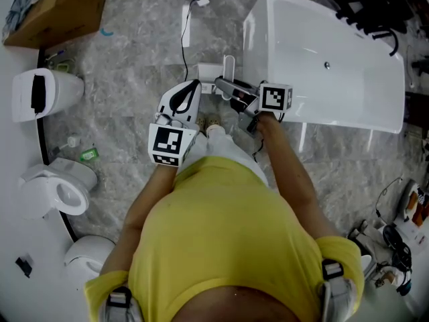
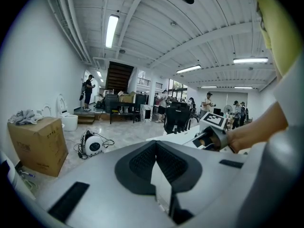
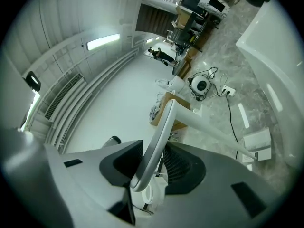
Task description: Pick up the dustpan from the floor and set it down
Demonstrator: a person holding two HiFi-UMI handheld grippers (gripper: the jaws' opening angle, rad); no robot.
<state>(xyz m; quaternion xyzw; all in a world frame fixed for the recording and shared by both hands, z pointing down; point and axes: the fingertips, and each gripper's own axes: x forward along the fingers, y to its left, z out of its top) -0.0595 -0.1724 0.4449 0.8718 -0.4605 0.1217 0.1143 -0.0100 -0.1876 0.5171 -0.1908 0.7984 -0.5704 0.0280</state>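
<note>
Right claw clamps dustpan, shaft seemingly pointing floorward.

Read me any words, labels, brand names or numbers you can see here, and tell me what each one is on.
None can be read in any view.
Marker cubes: black-and-white square patterns only, no letters or digits.
Dustpan: plain white, no label showing.
Cardboard box: no print that can be made out.
</note>
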